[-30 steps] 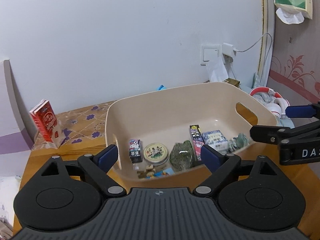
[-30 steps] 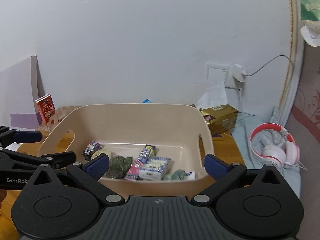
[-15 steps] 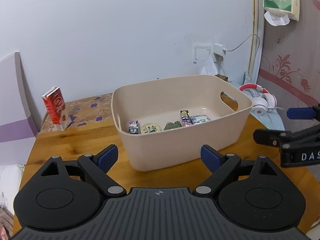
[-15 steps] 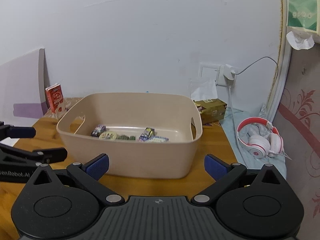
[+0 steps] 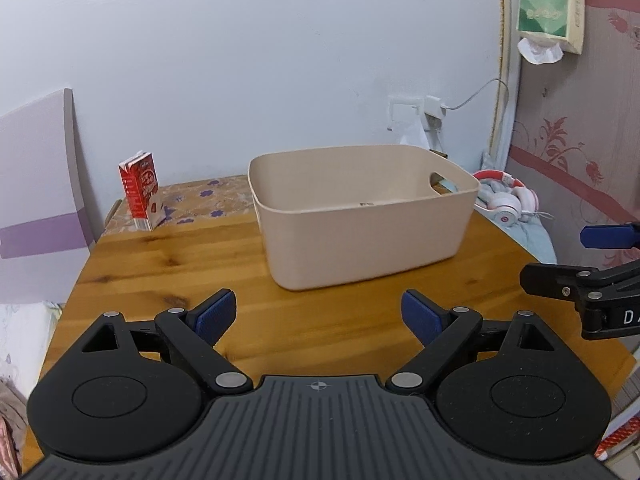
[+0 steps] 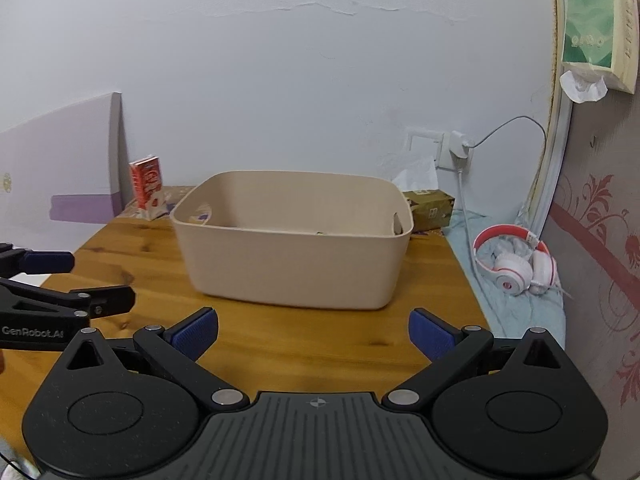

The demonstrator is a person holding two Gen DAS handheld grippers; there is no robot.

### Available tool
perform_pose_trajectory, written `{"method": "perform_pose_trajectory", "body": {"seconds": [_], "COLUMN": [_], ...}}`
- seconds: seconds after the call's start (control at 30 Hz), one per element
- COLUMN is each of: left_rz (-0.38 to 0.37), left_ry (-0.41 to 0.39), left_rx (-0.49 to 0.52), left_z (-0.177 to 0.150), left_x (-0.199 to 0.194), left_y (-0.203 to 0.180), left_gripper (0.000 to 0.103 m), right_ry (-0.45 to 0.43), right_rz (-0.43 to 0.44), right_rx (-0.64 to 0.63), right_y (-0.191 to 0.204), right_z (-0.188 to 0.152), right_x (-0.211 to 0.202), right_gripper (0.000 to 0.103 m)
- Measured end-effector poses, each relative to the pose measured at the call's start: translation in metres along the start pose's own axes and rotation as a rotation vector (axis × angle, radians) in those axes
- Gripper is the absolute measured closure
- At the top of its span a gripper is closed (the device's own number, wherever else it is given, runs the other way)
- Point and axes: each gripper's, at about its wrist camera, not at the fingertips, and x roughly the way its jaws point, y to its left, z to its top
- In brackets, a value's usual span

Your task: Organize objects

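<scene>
Left wrist view: the beige bin (image 5: 360, 216) sits mid-frame on the table (image 5: 168, 272); the left gripper (image 5: 318, 314) and right gripper (image 6: 314, 330) gape empty. Sorting looks finished; only a red carton (image 5: 141, 190) stands outside, left.

The wooden table (image 5: 168, 264) carries a beige bin (image 5: 360, 236) near its middle. At its far left, a red carton (image 5: 141, 190) stands upright on a patterned mat (image 5: 204, 204). A gold-brown box (image 6: 430, 208), possibly tissues, sits behind the bin's right end.
</scene>
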Motion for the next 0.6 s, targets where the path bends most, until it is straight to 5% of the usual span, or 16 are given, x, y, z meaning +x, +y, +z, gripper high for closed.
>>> {"method": "perform_pose_trajectory", "body": {"seconds": [0.6], "left_rz": [-0.034], "left_ry": [-0.005], "left_rx": [0.031], "left_z": [-0.029], "left_x": [-0.046], "left_y": [-0.01], "left_gripper": [0.012], "right_ry": [0.06], "right_rz": [0.027], "right_rx": [0.032], "right_y": [0.007], "right_z": [-0.034], "right_x": [-0.042], "right_gripper": [0.0]}}
